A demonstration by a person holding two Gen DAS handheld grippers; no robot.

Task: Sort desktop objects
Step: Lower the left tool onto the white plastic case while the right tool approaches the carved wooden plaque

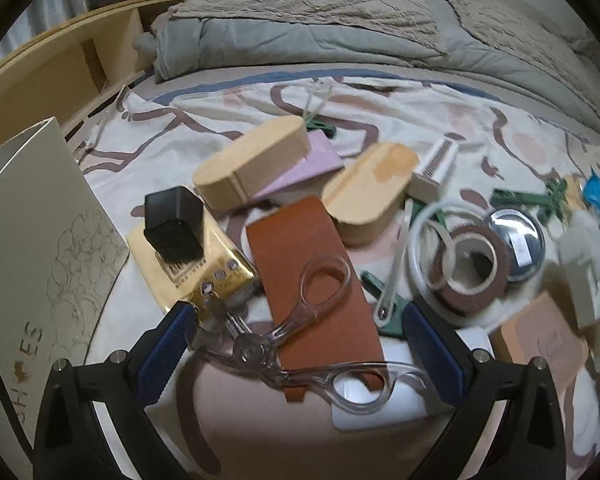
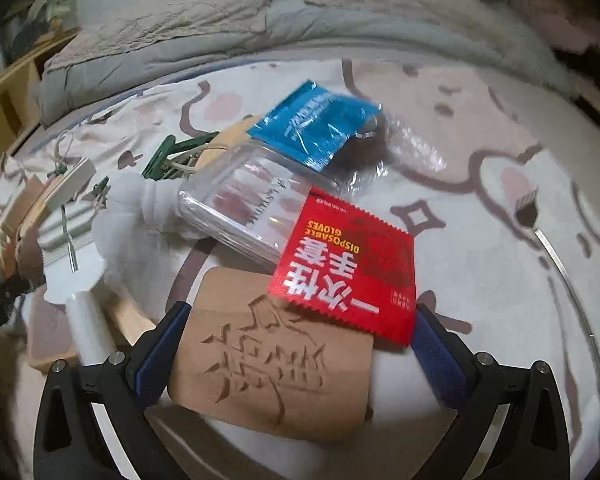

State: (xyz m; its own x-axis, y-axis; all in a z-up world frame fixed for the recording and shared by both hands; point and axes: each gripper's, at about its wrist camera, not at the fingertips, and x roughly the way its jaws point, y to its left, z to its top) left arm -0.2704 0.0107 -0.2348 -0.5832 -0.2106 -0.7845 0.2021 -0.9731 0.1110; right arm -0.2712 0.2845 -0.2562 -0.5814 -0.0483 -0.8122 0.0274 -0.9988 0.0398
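Clear-plastic scissors lie between my wide-open left gripper at 6 o'clock on the brown leather case, likely sliding away; my right gripper gapes over the wooden plaque.

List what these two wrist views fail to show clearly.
- Left view: scissors blades, hidden behind the left finger.
- Left view: white object at the right, motion-blurred.
- Right view: brown card, far corner under the red glove packet.
- Right view: dark item under the blue packet, blurred.
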